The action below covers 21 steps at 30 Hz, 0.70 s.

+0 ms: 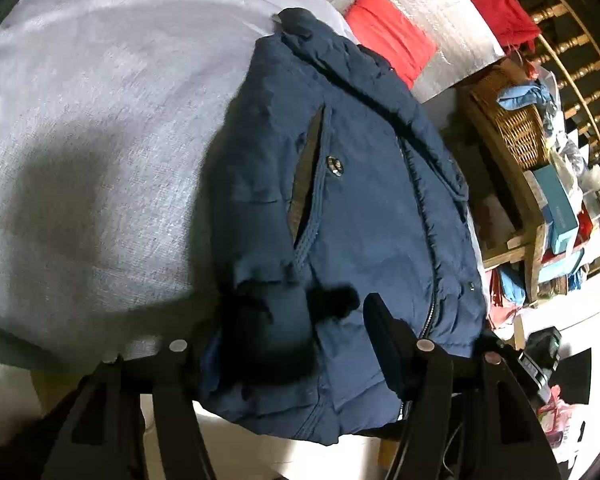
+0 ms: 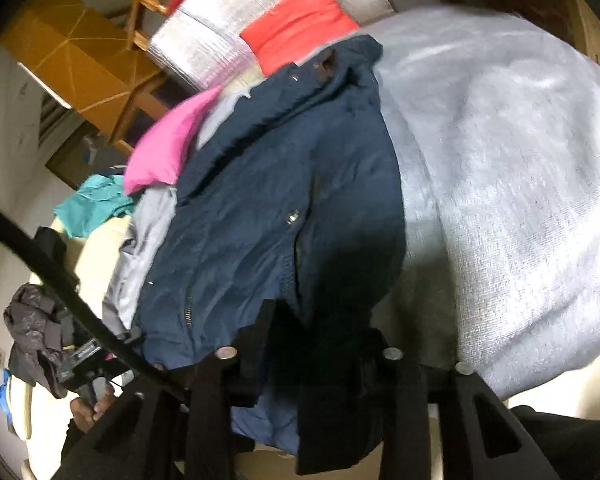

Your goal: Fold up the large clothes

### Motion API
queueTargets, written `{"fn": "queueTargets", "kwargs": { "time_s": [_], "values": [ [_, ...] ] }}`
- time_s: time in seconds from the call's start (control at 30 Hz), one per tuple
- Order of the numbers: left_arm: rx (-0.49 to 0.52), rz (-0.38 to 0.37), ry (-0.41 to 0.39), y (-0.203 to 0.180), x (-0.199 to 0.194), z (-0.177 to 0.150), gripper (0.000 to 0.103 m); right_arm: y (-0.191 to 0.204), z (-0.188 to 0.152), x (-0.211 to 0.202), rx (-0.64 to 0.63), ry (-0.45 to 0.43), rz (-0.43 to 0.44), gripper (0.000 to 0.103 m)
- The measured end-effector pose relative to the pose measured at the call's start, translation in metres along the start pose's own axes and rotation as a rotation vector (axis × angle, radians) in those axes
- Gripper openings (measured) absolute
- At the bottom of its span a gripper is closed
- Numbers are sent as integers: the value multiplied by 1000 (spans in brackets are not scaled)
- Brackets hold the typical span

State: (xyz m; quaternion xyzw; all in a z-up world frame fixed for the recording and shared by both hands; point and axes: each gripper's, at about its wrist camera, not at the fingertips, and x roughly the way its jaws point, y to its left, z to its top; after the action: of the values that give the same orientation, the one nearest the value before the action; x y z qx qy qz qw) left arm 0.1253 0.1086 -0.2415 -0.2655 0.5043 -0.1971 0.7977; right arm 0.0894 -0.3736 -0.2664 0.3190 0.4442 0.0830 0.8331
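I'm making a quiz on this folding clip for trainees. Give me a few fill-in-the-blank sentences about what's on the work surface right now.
1. The jacket lying in front of both grippers is navy ____.
2. The jacket rests on a large ____ blanket.
3. Beyond the jacket's collar lies a folded ____ garment on silver padding.
4. The basket beside the work surface is made of ____.

Missing words: blue; grey; red; wicker

Navy jacket (image 1: 340, 200) on grey sheet (image 1: 100, 120); left hand-held gripper (image 1: 336, 320) astride hem.
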Motion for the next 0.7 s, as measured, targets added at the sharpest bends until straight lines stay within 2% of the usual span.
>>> {"fn": "queueTargets", "kwargs": {
  "time_s": [0.03,0.07,0.1,0.13,0.17,0.2,0.3,0.37,0.43,0.47,0.53,0.6,0.67,0.7],
  "values": [
    [18,3,-3,-3,0,-1,64,-5,-1,9,33,30,-7,77],
    [44,8,-9,-7,0,-2,64,-4,-1,10,22,21,-16,77],
    [68,15,-14,-11,1,-2,62,2,-2,9,-19,9,-32,73],
    [89,25,-18,-14,2,-2,53,9,-3,8,-65,-2,-44,66],
    [108,41,-19,-16,3,-3,49,15,-4,7,-108,-22,-79,51],
    [116,47,-20,-17,4,-2,44,19,-6,6,-132,-37,-105,42],
    [133,53,-34,-18,3,-4,33,26,-8,3,-180,-77,-132,33],
    [157,54,-51,-22,0,-6,29,36,-12,1,-239,-102,-164,33],
    [191,62,-71,-29,-1,-9,26,39,-16,10,-265,-71,-216,33],
    [207,71,-79,-30,-2,-10,26,33,-14,16,-242,-37,-224,37],
    [225,105,-74,-32,2,-11,27,21,-11,17,-163,-27,-179,42],
    [218,131,-52,-30,10,-11,29,12,-7,16,-103,-22,-98,56],
    [217,136,-52,-30,11,-11,41,6,-5,15,-70,-25,-32,65],
    [218,125,-42,-31,13,-12,54,4,-5,15,-54,-30,-9,71]
  ]
}}
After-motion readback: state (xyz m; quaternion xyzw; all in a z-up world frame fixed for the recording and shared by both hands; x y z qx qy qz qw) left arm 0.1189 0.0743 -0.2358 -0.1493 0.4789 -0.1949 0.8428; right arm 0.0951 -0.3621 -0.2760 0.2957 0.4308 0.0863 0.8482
